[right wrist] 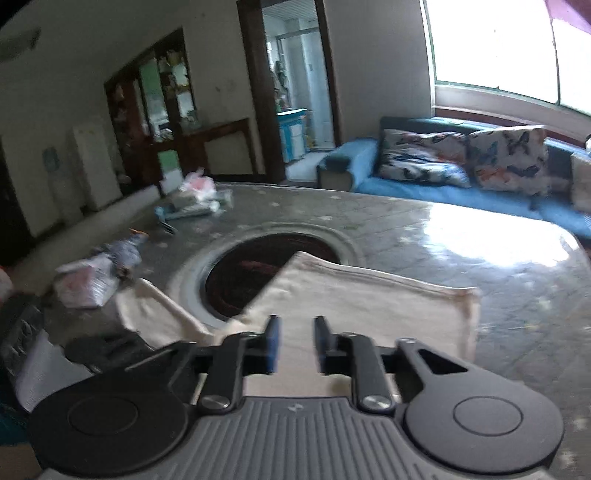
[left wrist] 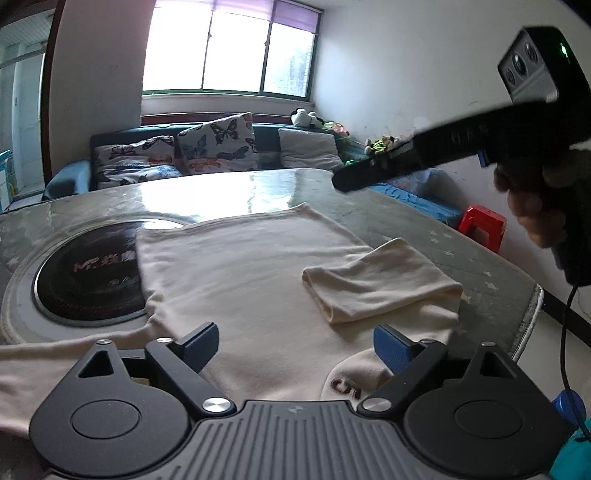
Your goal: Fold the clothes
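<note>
Big window (left wrist: 229, 48) w/ purple blind (left wrist: 273, 11) straight ahead of the left gripper, very bright, light reflects on the glossy table top (left wrist: 221, 192). Under the window a dark blue sofa (left wrist: 266, 140) w/ butterfly cushions (left wrist: 218, 144) and one grey cushion (left wrist: 310, 149). White wall (left wrist: 406, 74) to the right, red plastic stool (left wrist: 482, 227) by it. Ahead-left of the right gripper: open doorway (right wrist: 295, 81), dark wood cabinet (right wrist: 155, 103), white appliance (right wrist: 94, 158) near the wall. Plastic bags (right wrist: 88, 282) lie at the table's far-left part.

The shirt (left wrist: 240, 266) lies on the table (left wrist: 406, 218), overlapping the round cooktop (left wrist: 85, 280) at its left.
</note>
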